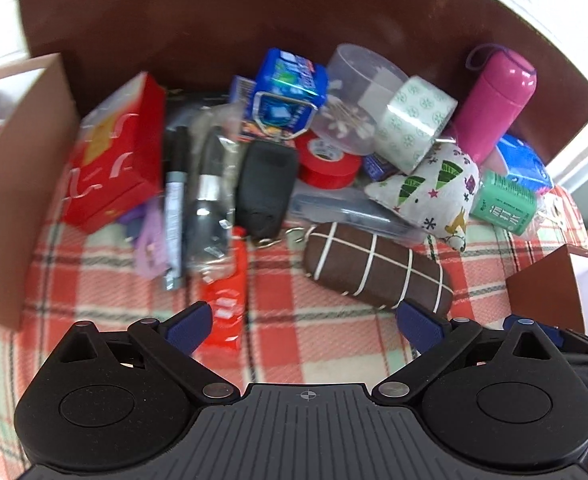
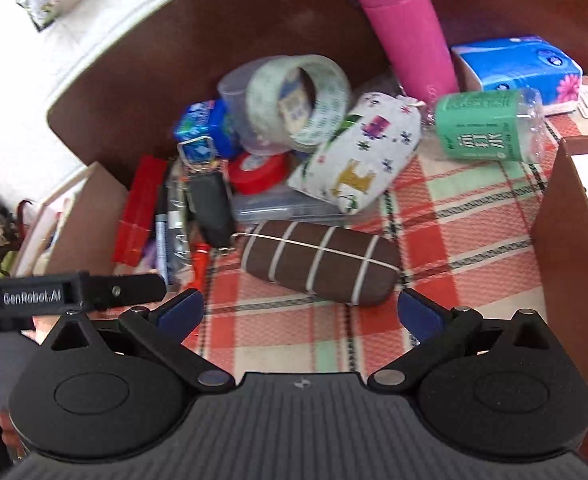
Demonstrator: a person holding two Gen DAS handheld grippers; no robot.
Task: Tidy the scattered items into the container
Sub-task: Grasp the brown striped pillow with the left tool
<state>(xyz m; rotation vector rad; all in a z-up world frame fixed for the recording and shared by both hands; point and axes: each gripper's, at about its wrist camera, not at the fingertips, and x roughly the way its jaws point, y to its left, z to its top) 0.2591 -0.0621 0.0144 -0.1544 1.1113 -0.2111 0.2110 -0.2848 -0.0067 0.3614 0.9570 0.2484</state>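
Both sets of jaws are spread wide with nothing between them. The left gripper (image 1: 304,322) hovers over the plaid cloth (image 1: 318,344), and the right gripper (image 2: 300,312) does the same from its side. Just past both sits a brown glasses case (image 1: 378,270) with white grid lines, lying flat on the cloth. Behind that it's a pile: black key fob (image 1: 267,188), red tape roll (image 1: 328,162), a printed fabric pouch (image 1: 434,188), clear tape (image 1: 414,118), a marker (image 1: 175,196), red box (image 1: 113,148), and a pink bottle (image 1: 494,102) leaning on the brown container wall (image 1: 221,12). A green bottle (image 2: 490,126) lies sideways near blue tissues (image 2: 518,68).
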